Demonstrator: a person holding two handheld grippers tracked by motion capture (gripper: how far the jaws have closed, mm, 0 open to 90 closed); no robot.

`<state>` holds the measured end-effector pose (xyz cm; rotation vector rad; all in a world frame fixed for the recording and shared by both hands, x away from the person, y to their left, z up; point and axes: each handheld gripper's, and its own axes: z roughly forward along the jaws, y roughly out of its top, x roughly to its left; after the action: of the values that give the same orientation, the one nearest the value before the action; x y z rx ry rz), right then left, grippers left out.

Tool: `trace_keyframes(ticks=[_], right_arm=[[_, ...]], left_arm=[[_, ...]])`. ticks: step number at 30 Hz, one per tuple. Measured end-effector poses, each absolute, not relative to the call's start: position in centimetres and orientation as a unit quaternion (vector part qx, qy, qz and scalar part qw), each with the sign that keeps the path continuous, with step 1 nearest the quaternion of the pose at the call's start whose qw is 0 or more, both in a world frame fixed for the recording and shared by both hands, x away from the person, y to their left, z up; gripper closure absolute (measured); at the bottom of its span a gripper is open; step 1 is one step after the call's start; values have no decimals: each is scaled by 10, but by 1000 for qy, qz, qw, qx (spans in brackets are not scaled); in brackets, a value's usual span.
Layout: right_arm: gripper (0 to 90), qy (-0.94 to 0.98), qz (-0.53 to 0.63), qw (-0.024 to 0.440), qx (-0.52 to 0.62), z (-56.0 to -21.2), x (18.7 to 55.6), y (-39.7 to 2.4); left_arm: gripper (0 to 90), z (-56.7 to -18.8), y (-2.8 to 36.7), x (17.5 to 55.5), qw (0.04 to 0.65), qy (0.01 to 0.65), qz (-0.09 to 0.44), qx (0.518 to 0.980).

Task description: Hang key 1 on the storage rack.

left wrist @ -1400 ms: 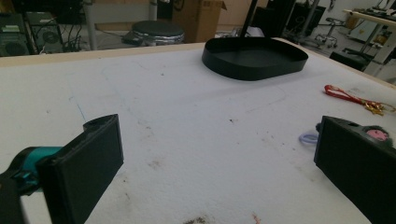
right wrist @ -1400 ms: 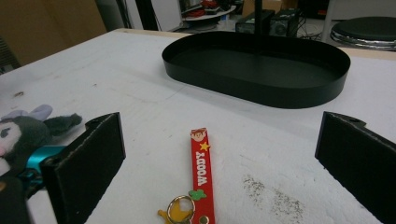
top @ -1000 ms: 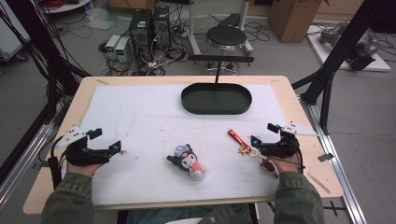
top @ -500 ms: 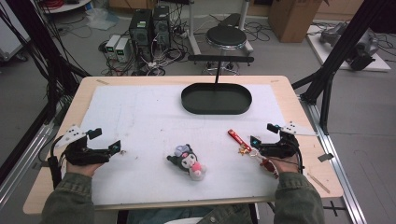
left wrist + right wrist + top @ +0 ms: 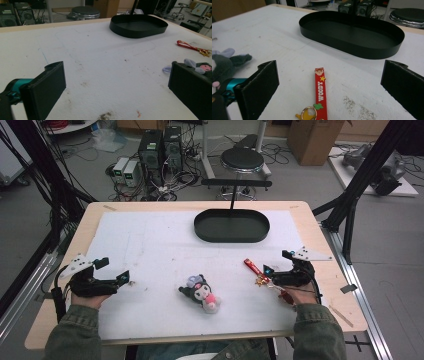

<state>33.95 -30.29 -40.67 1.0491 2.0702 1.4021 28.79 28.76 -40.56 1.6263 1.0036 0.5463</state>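
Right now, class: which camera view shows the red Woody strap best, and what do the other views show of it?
The right gripper view: the red strap lies between the open jaws, its WOODY lettering readable. The high view shows it small, just ahead of the right gripper. The left gripper view shows it far off, beyond the plush toy.

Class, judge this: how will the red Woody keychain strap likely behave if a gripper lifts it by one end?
The red Woody strap looks thin and flat, so it probably droops. Its gold ring would likely dangle. It seems light and unlikely to roll.
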Motion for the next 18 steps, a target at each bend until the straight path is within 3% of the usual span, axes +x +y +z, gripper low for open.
trace_keyframes(ticks=[8, 18], right_arm=[[5, 766, 481, 210, 371, -403, 348, -293], [5, 787, 460, 173, 372, -401, 360, -276]], left_arm=[[17, -406, 287, 288, 542, 423, 233, 687], [17, -406, 287, 288, 542, 423, 234, 687]])
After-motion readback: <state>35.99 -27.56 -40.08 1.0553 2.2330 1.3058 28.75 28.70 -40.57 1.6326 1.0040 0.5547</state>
